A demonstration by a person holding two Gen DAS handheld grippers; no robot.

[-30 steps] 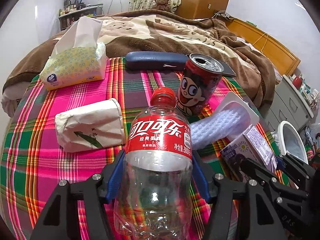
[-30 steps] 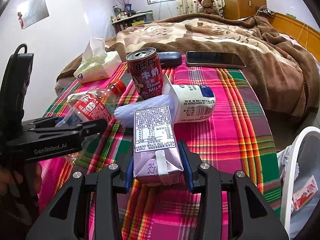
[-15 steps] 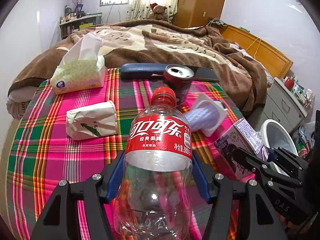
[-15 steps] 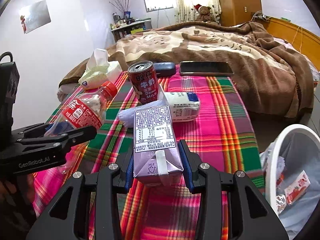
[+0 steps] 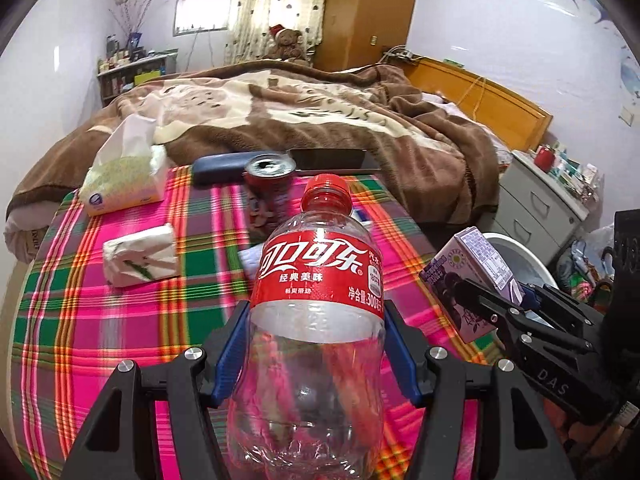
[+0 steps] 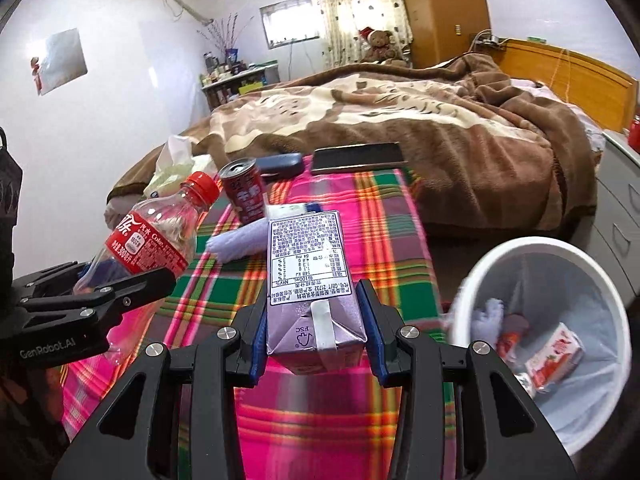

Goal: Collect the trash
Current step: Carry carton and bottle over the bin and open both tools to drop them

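My left gripper (image 5: 316, 344) is shut on a clear cola bottle (image 5: 316, 280) with a red cap and red label, lifted above the plaid cloth. My right gripper (image 6: 314, 320) is shut on a purple drink carton (image 6: 310, 276), also off the table. Each view shows the other one: the carton (image 5: 468, 276) at right, the bottle (image 6: 156, 236) at left. A red drink can (image 6: 244, 192) and a white yogurt cup (image 6: 288, 210) remain on the cloth. The white bin (image 6: 560, 276), with wrappers inside, stands on the floor at right.
Two tissue packs (image 5: 124, 176) (image 5: 140, 256), a dark glasses case (image 5: 220, 166) and a phone (image 6: 356, 156) lie on the plaid table (image 5: 120, 320). Behind it is a bed with a brown blanket (image 6: 400, 120). Grey drawers (image 5: 540, 200) stand at the right.
Both grippers have risen and pulled back from the table with the bottle and carton still held. The bin has come much further into the right wrist view.
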